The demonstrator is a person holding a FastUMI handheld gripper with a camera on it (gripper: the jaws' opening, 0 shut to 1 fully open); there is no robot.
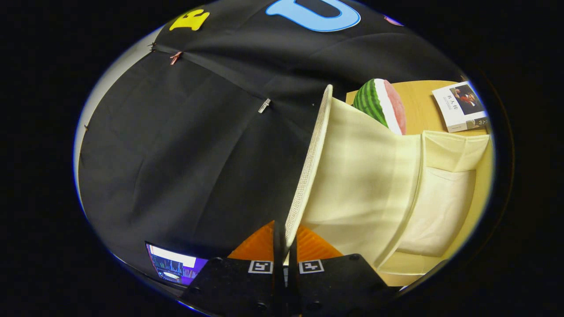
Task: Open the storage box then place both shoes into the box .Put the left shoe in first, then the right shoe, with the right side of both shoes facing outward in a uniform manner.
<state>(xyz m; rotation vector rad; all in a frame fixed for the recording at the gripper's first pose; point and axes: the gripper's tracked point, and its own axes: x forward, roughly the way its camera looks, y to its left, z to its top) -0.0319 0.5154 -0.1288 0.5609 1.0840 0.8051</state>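
The gripper (285, 240) is nearest, its two fingers pinched together on the edge of the storage box lid (308, 167), which is lifted up on edge. Beyond it the cream fabric storage box (440, 207) lies open on the wooden table (418, 110). Behind the box sit what looks like a watermelon-slice toy (379, 105) and a book (460, 108).

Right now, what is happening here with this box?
A person's hand-held gripper is shut on the edge of the storage box lid and holds the lid raised, so the cream fabric storage box stands open. No shoe is seen inside it yet. Beyond the box, a watermelon-slice toy and a book lie on the wooden table.
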